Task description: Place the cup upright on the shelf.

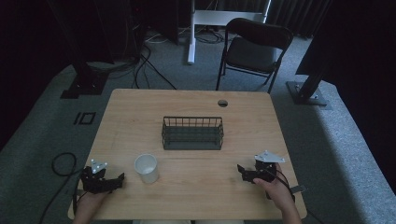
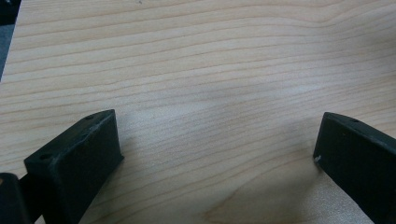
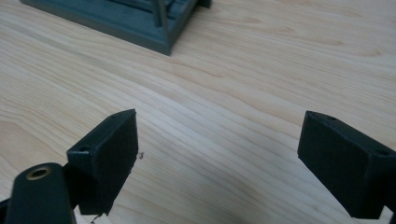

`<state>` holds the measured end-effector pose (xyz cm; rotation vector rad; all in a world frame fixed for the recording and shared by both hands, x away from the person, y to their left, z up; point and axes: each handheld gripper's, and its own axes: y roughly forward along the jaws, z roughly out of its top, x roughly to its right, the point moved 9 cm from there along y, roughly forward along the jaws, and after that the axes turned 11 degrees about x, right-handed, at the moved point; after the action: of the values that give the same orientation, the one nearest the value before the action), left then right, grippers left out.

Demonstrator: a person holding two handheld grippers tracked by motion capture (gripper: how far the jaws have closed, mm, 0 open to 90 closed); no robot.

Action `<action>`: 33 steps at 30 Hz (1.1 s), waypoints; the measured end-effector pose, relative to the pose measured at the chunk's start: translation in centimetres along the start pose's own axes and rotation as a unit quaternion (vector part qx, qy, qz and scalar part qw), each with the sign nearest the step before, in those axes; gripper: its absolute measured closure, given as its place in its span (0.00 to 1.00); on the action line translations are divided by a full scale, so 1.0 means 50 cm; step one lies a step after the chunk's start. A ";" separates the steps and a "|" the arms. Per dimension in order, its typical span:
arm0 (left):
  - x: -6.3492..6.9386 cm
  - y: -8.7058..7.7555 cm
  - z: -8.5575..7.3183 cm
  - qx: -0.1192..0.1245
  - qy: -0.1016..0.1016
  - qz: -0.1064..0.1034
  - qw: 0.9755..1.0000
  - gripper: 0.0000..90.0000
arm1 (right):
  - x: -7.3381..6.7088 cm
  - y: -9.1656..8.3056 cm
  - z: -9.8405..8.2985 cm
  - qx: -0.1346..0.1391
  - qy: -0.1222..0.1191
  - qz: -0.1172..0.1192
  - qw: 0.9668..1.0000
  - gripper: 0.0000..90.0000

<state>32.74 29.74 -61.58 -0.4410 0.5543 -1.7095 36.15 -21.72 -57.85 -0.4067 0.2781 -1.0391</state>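
Both the left gripper (image 1: 122, 178) and the right gripper (image 1: 239, 169) rest low on the pale wooden table (image 1: 196, 105) with jaws spread wide and empty, seemingly poised to reach inward for the white paper cup (image 1: 146, 168) near the dark wire basket (image 1: 192, 133).

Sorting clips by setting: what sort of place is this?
Probably a lab or recording studio: a wooden table on grey carpet, dark curtains, a folding chair, loose floor cables.

Right gripper (image 3: 217, 140): jaws spread wide apart, nothing between them, bare light wood table (image 3: 261, 70) beneath. Corner of dark wire basket (image 3: 140, 23) at upper left, resting on the table, well apart from the left jaw tip. Small speck on wood beside left jaw.
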 end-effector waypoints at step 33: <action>0.000 0.000 0.000 0.000 0.000 0.000 1.000 0.01 | -0.160 0.040 0.060 0.030 -0.042 0.100 0.994 0.13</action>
<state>32.74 29.75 -61.58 -0.4408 0.5547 -1.7096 35.03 -13.24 -55.83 -0.3599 0.2085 -0.8290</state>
